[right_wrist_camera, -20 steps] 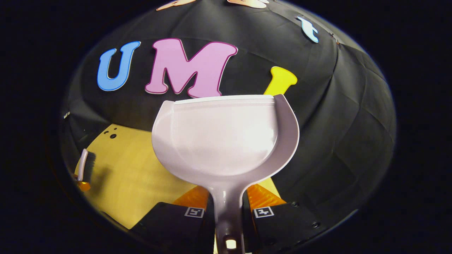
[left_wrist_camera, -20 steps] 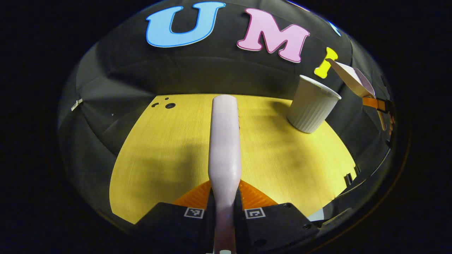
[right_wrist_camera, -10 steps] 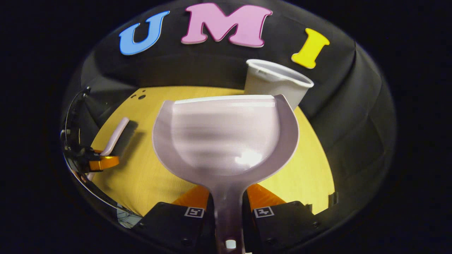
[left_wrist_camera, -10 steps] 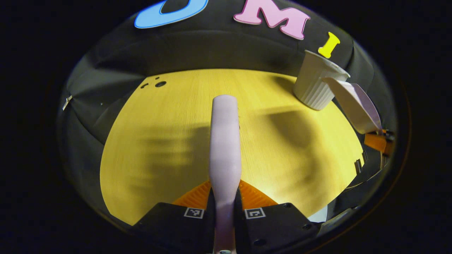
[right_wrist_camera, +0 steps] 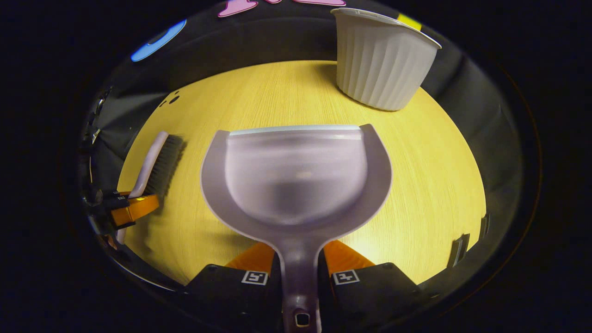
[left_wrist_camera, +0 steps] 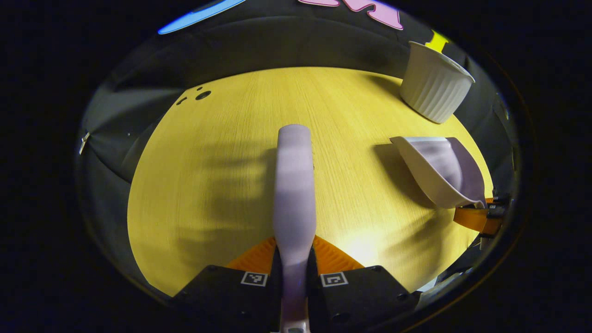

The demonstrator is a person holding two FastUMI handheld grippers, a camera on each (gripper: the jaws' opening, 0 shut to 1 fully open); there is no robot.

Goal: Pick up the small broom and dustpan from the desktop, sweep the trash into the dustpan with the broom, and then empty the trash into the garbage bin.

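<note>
My left gripper (left_wrist_camera: 294,252) is shut on the handle of the small pale broom (left_wrist_camera: 294,185), which points forward over the yellow desktop (left_wrist_camera: 222,185). In the right gripper view the broom (right_wrist_camera: 155,164) shows its dark bristles low over the desk at the left, held by that gripper (right_wrist_camera: 132,208). My right gripper (right_wrist_camera: 298,259) is shut on the handle of the pale dustpan (right_wrist_camera: 296,178), whose pan looks empty. From the left gripper view the dustpan (left_wrist_camera: 439,169) sits low over the desk at the right. The white ribbed garbage bin (right_wrist_camera: 381,64) stands upright at the far right.
Small dark holes (left_wrist_camera: 199,95) mark the desk's far left corner. Black cloth walls close in behind and beside the desk. The bin (left_wrist_camera: 434,83) stands near the far right edge in the left gripper view. I see no trash on the wood.
Both grippers have tilted down and dropped toward the desktop. The dustpan came down from beside the bin to low over the desk; the broom lowered too, its bristles turned into sight.
</note>
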